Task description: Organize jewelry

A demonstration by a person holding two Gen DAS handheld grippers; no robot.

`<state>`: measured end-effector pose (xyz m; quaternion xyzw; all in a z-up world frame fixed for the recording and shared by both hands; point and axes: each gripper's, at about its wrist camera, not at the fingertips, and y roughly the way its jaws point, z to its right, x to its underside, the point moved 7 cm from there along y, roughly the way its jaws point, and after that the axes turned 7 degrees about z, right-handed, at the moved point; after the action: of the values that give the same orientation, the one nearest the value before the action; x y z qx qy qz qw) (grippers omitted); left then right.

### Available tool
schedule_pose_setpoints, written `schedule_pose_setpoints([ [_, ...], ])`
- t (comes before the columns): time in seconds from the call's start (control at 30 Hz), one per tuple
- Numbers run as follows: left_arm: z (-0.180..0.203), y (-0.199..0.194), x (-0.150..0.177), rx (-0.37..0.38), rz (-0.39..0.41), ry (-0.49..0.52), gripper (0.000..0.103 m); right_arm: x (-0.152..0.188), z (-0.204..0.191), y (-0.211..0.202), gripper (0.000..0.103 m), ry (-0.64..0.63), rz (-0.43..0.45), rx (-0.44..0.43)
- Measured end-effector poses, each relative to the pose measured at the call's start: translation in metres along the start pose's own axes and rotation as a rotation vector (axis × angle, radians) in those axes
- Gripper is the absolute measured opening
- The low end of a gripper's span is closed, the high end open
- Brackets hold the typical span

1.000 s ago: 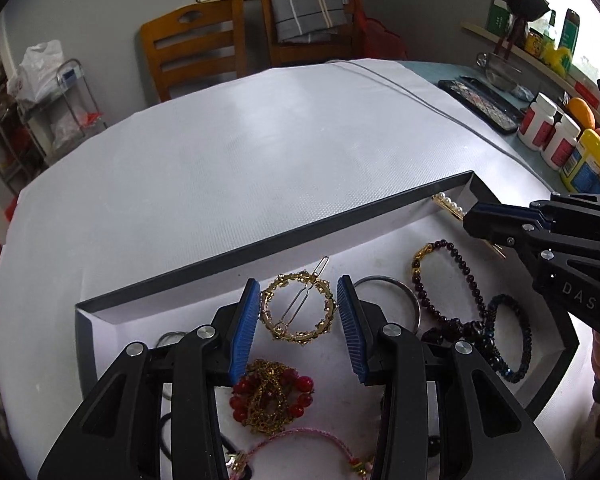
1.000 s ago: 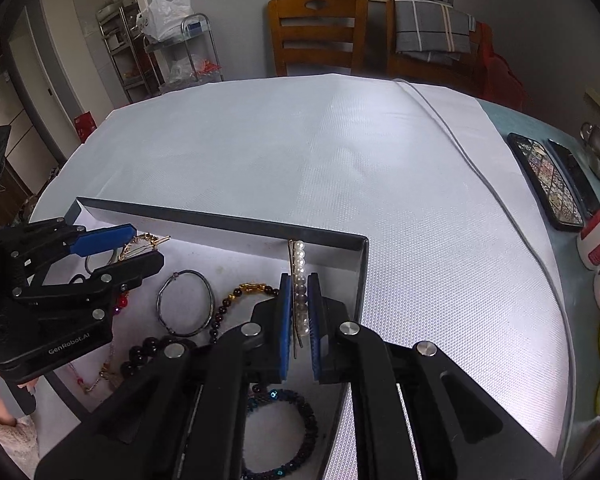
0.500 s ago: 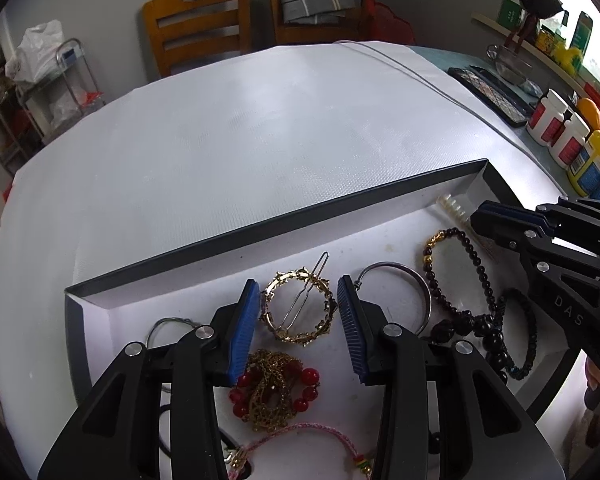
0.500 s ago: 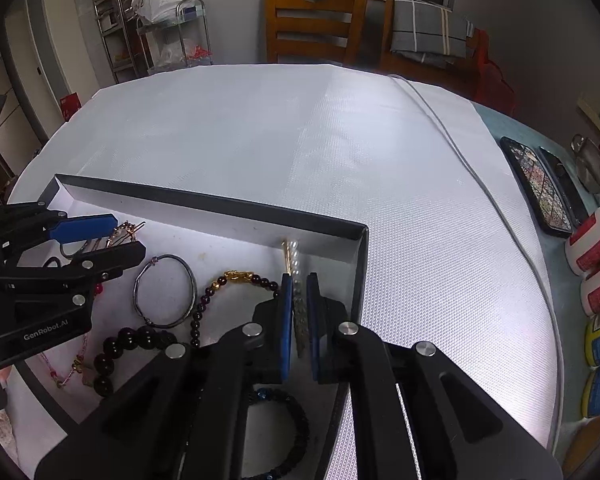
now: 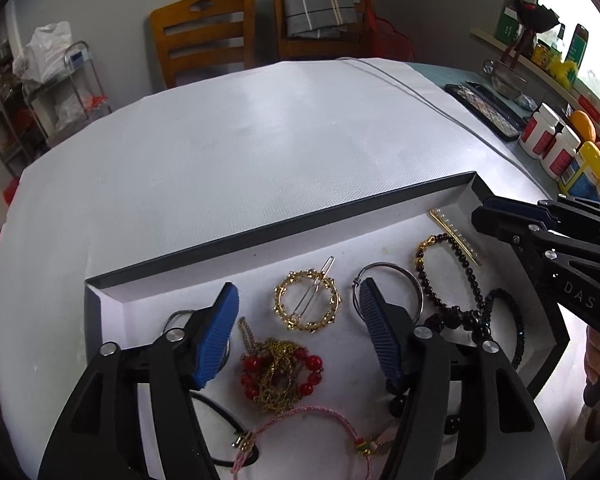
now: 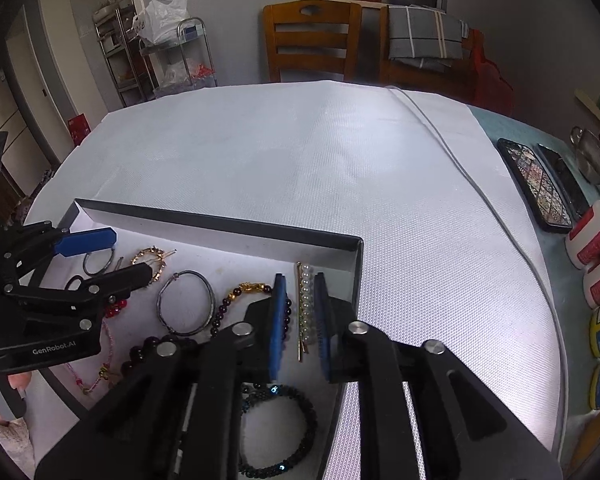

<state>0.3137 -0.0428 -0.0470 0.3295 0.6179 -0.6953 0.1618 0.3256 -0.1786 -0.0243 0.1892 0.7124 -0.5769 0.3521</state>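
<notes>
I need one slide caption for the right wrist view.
Right gripper opening around a pearl hair pin lying in the tray.

Two hair clips: gold wreath clip [image 5: 307, 305], pearl clip [image 6: 305, 304]. One tray [image 5: 260, 236]. Two chairs [image 5: 204, 44]. Two phones [image 6: 534, 184].

Round table [image 6: 512, 148] covered by a white mat [image 6: 300, 160]. On the mat: a shallow dark-rimmed tray [image 6: 220, 222] and a grey cable [image 6: 480, 192]. Right of the mat: two phones [image 6: 536, 184] and bottles [image 6: 596, 236].
</notes>
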Motion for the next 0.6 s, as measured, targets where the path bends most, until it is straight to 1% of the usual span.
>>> schedule_pose_setpoints([
  [0.03,-0.001,-0.007,-0.001,0.0,0.015,-0.005,0.072,-0.002,-0.001,-0.004,0.039,0.0,0.012,-0.006],
  [0.1,-0.002,-0.023,0.0,-0.002,0.035,-0.017,0.072,-0.005,-0.004,-0.013,0.045,-0.012,0.039,-0.006],
  [0.13,-0.003,-0.033,0.002,-0.002,0.047,-0.018,0.072,-0.005,-0.005,-0.019,0.053,-0.01,0.05,-0.003],
  [0.17,-0.004,-0.043,0.003,-0.004,0.061,-0.016,0.076,-0.005,-0.005,-0.027,0.058,0.0,0.063,-0.002],
  [0.23,-0.007,-0.065,0.007,-0.027,0.099,-0.008,0.087,-0.002,-0.011,-0.043,0.076,0.0,0.091,-0.014],
  [0.27,-0.008,-0.075,0.01,-0.04,0.115,-0.001,0.092,0.0,-0.015,-0.052,0.079,-0.009,0.103,-0.018],
  [0.33,-0.009,-0.093,0.018,-0.057,0.143,-0.002,0.096,0.007,-0.02,-0.068,0.091,-0.02,0.122,-0.005],
  [0.37,-0.009,-0.099,0.022,-0.06,0.15,-0.006,0.097,0.011,-0.023,-0.076,0.093,-0.024,0.132,0.002],
  [0.4,-0.009,-0.105,0.027,-0.06,0.156,-0.009,0.097,0.016,-0.025,-0.084,0.098,-0.024,0.14,0.007],
  [0.53,-0.006,-0.121,0.057,-0.059,0.176,-0.028,0.098,0.042,-0.033,-0.102,0.097,-0.01,0.152,0.016],
  [0.6,-0.007,-0.123,0.075,-0.079,0.183,-0.03,0.099,0.057,-0.036,-0.106,0.097,0.004,0.151,0.014],
])
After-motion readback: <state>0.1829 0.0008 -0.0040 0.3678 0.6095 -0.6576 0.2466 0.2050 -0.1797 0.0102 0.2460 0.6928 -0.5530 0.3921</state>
